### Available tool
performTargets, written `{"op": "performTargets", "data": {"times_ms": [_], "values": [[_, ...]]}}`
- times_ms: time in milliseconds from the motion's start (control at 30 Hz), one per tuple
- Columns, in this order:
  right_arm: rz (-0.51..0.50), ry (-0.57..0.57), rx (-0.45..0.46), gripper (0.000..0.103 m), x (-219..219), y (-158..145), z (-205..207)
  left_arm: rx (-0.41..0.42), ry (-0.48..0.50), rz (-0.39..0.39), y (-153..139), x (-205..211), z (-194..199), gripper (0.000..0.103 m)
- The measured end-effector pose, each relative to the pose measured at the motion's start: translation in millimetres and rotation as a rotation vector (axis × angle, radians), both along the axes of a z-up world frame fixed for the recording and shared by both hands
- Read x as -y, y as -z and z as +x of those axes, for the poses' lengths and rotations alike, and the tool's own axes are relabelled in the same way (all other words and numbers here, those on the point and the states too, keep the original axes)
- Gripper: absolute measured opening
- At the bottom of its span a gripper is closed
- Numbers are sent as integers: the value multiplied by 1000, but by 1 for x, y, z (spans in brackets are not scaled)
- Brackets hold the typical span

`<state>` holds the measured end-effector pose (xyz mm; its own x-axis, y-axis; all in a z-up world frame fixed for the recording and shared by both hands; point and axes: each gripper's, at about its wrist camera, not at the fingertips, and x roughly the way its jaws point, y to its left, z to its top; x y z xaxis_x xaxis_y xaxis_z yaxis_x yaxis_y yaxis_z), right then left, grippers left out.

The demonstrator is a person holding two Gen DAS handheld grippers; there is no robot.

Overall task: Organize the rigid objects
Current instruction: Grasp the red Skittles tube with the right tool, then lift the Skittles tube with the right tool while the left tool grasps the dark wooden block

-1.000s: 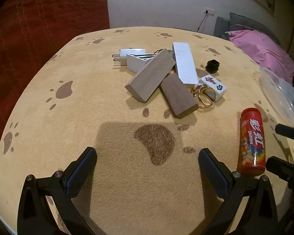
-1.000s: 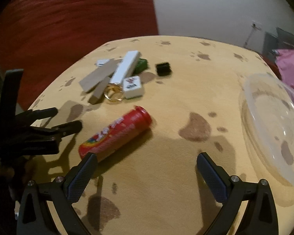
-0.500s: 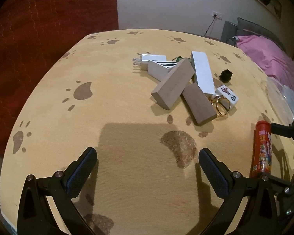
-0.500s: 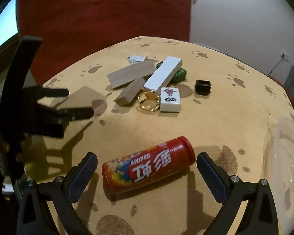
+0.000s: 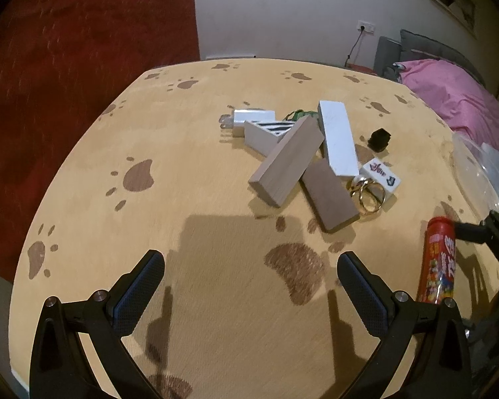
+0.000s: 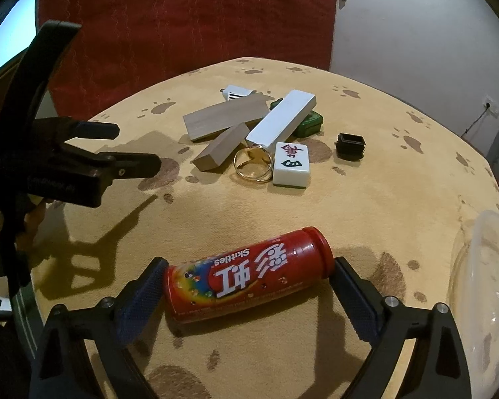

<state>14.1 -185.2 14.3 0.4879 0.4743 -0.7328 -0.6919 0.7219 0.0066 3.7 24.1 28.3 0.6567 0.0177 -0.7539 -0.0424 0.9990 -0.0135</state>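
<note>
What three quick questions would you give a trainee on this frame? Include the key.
1. True or false: the red candy tube stands upright.
2. What lies between the fingers of the right gripper? A) a gold ring B) the red candy tube C) a mahjong tile
3. Short answer: what does the left gripper hold?

Key:
1. False. It lies on its side.
2. B. The jaws have just been closing, with one pad at each end of the tube. It is unclear whether they press on it yet.
3. Nothing. It is open, with only tablecloth between its fingers.
</note>
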Motion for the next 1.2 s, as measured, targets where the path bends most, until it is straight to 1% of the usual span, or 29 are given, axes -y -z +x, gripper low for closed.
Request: {"op": "performTargets", "data": {"times_ms": [167, 400, 533, 667, 767, 833, 933, 967, 1000, 1067, 1133, 1200], "values": [[71, 45, 17, 98, 13, -12, -5, 14, 3, 19, -8, 7, 12, 103], [138, 122, 24, 98, 35, -20, -11, 24, -17, -2, -14, 8, 37, 103], [168, 160, 24, 98, 45, -23, -9, 20, -15, -19, -12, 11, 43, 103], [187, 177, 25, 98, 52, -24, -10, 14, 11, -27, -7, 22, 43, 102], [200, 188, 20, 98, 56, -24, -10, -6, 27, -45, -1, 28, 45, 92], [206, 198, 17, 98, 59, -23, -9, -13, 30, -71, 1, 30, 48, 83], [214, 207, 15, 98, 65, -20, -10, -35, 26, -117, 6, 29, 55, 71], [216, 212, 13, 98, 66, -20, -9, -40, 22, -141, 8, 28, 58, 70], [220, 220, 12, 98, 68, -20, -9, -40, 20, -147, 8, 28, 58, 68], [228, 231, 11, 98, 71, -19, -8, -35, 21, -149, 8, 29, 59, 65], [238, 246, 12, 98, 75, -19, -8, -36, 30, -161, 9, 29, 60, 59], [252, 263, 10, 98, 78, -19, -6, -34, 37, -163, 9, 29, 60, 57]]}}
